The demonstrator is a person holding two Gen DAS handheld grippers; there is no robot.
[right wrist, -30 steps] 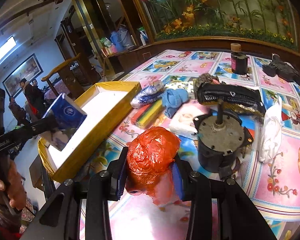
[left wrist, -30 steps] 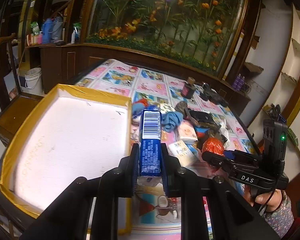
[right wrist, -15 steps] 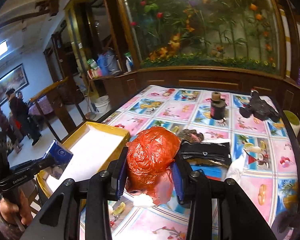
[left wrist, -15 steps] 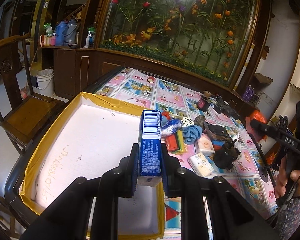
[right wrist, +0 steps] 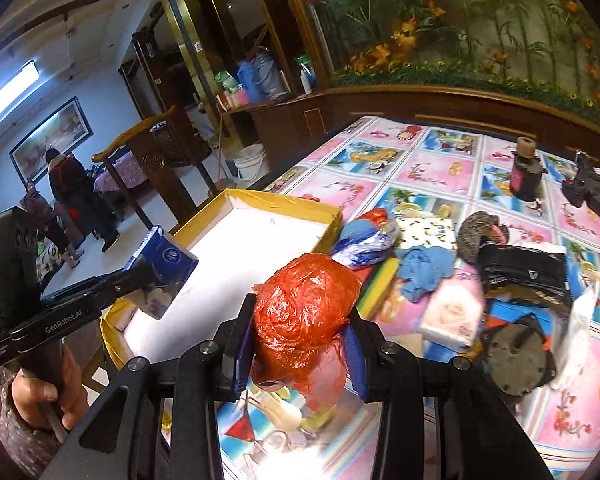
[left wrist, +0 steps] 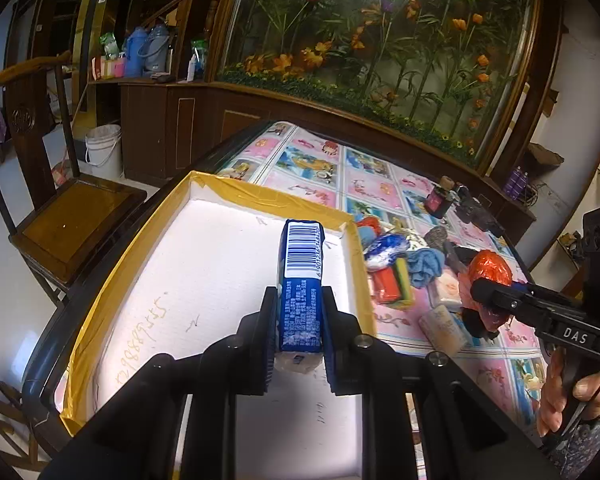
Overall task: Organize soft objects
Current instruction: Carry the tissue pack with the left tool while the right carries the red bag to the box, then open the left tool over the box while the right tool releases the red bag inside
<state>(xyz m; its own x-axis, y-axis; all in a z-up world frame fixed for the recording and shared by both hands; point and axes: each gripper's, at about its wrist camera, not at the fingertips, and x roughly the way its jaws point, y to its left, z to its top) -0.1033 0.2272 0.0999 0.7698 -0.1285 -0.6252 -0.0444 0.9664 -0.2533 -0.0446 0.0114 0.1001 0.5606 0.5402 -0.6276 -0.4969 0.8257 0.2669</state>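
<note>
Currently my left gripper (left wrist: 300, 320) is pinching a blue tissue pack (left wrist: 301, 280) upright, barcode end up, held over the white floor of the yellow-rimmed box (left wrist: 204, 280). My right gripper (right wrist: 300, 344) is clamped on a crumpled red plastic bag (right wrist: 306, 308), hanging above the patterned tablecloth (right wrist: 420, 168) just beside the box's near corner. Other soft items sit piled on the cloth past the box: a blue cloth (right wrist: 424, 272), a sponge (right wrist: 376, 284), and a white pack (right wrist: 454, 312), probably tissues, too blurred to be sure.
</note>
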